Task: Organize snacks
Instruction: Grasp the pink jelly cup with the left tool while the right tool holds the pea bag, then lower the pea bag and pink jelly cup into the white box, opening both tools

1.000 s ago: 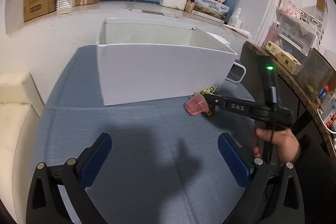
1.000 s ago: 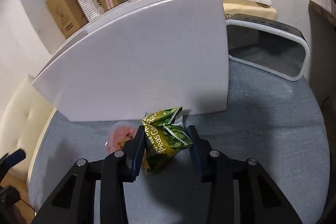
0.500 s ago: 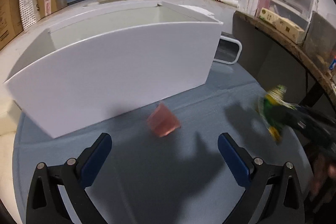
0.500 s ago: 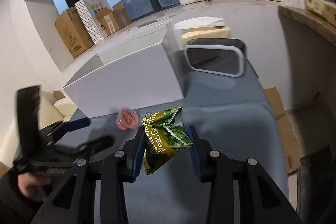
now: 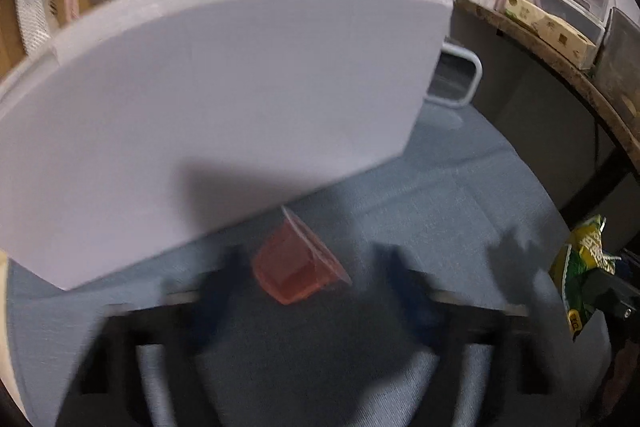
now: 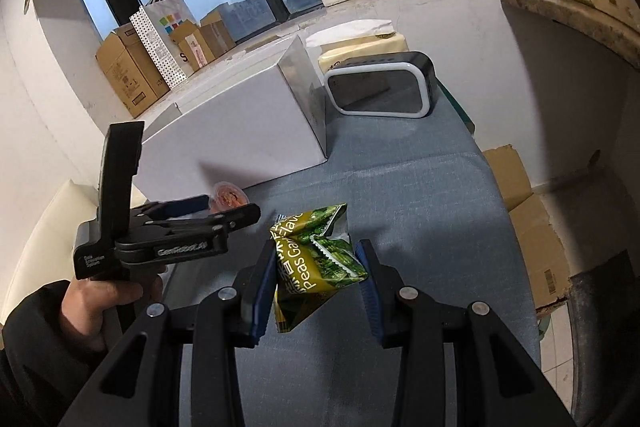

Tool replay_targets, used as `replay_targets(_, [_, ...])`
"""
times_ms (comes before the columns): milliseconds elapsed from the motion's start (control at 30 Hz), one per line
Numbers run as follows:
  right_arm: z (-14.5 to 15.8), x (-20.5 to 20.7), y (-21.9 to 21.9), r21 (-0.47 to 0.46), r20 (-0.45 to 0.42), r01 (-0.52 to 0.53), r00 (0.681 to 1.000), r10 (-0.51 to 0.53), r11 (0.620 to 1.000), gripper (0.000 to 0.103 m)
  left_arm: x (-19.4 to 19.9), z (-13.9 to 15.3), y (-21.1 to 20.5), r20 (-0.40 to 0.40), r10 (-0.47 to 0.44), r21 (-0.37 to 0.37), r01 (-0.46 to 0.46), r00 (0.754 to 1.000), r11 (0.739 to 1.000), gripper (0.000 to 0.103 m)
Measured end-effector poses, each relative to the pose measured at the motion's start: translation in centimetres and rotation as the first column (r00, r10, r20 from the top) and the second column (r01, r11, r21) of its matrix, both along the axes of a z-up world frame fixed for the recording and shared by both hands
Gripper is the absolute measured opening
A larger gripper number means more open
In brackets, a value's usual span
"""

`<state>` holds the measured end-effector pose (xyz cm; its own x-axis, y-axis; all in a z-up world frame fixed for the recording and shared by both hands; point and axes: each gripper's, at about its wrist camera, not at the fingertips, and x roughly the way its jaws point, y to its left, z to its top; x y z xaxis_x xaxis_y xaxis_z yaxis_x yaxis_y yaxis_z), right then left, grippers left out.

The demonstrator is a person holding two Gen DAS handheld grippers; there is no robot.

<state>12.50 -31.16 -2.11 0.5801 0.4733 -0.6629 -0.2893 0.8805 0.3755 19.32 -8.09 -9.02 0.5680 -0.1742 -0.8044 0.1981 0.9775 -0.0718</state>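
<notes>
A pink jelly cup point(image 5: 296, 267) lies tipped on the blue-grey table cloth point(image 5: 460, 187), just in front of the white box point(image 5: 224, 99). My left gripper point(image 5: 312, 261) points down at it, blurred, and its jaws are closing with the cup between them; a small gap shows on each side. In the right wrist view the left gripper point(image 6: 224, 207) reaches the cup point(image 6: 229, 195) from the left. My right gripper point(image 6: 316, 267) is shut on a green pea snack bag point(image 6: 320, 255), held above the cloth. The same bag point(image 5: 580, 259) shows at the right edge of the left wrist view.
A black bin with a white rim point(image 6: 380, 87) stands right of the white box point(image 6: 240, 123). Cardboard boxes point(image 6: 528, 227) sit on the floor past the table's right edge. A person's hand point(image 6: 108, 291) holds the left gripper. A cluttered shelf point(image 5: 560, 27) runs along the right.
The left gripper moved in toward the jelly cup and its wide jaws narrowed around it. The right gripper carried the green bag away from the box, to the right.
</notes>
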Motion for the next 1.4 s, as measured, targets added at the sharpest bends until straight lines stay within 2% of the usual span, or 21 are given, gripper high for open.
replay_targets(33, [0.0,0.0,0.1,-0.002,0.0,-0.003,1.0,0.003,1.0,0.042,-0.2,0.1,0.0,0.016,-0.017,-0.001,0.017,1.0,1.0,0.046])
replay_targets(67, [0.0,0.0,0.3,-0.003,0.001,-0.002,1.0,0.002,1.0,0.042,-0.4,0.1,0.2,0.011,-0.026,-0.008,0.026,1.0,1.0,0.042])
replay_targets(167, [-0.1,-0.1,0.6,-0.001,0.0,-0.004,1.0,0.004,1.0,0.042,-0.8,0.3,0.6,0.013,-0.035,-0.029,0.035,0.999,0.999,0.041])
replay_targets(300, [0.1,-0.4,1.3,-0.014,0.003,-0.017,1.0,0.017,1.0,0.042,-2.2,1.5,1.6,0.045,-0.03,-0.06,0.033,0.999,0.998,0.034])
replay_targets(433, [0.7,-0.4,1.9,-0.015,0.016,-0.031,0.999,0.031,0.999,0.042,-4.3,3.3,3.1,0.094,-0.023,-0.082,0.031,0.995,0.996,0.033])
replay_targets(633, [1.5,-0.5,3.9,-0.011,0.031,-0.067,0.997,0.068,0.998,0.042,-6.7,4.8,5.3,0.122,-0.014,-0.09,0.025,0.992,0.996,0.033])
replay_targets(867, [4.5,0.2,6.4,0.0,0.089,-0.121,0.989,0.121,0.993,0.042,-9.5,10.7,9.1,0.257,0.044,-0.116,-0.014,0.965,0.993,0.033])
replay_targets(1067, [9.6,4.9,10.4,-0.028,0.2,-0.159,0.967,0.161,0.987,0.042,-5.5,14.8,12.4,0.334,0.11,-0.117,-0.075,0.936,0.99,0.033])
replay_targets(1167, [10.9,8.5,12.5,-0.055,0.203,-0.159,0.965,0.167,0.986,0.042,-1.9,15.4,13.5,0.324,0.139,-0.125,-0.104,0.936,0.987,0.033])
replay_targets(1267, [11.2,11.4,14.2,-0.101,0.201,-0.152,0.965,0.17,0.983,0.043,1.1,14.8,14.2,0.308,0.161,-0.1,-0.136,0.938,0.986,0.033])
replay_targets(1300, [11.1,12.3,14.6,-0.116,0.2,-0.145,0.966,0.166,0.983,0.044,1.7,14.5,14.3,0.3,0.168,-0.098,-0.145,0.939,0.985,0.034])
replay_targets(1367, [10.6,13.7,15.1,-0.145,0.194,-0.137,0.967,0.164,0.98,0.047,3.3,13.5,14.8,0.277,0.19,-0.099,-0.169,0.942,0.981,0.053])
replay_targets(1400, [10.2,14.3,15.3,-0.163,0.187,-0.133,0.969,0.163,0.978,0.062,3.4,13.2,14.9,0.274,0.194,-0.105,-0.171,0.942,0.98,0.084])
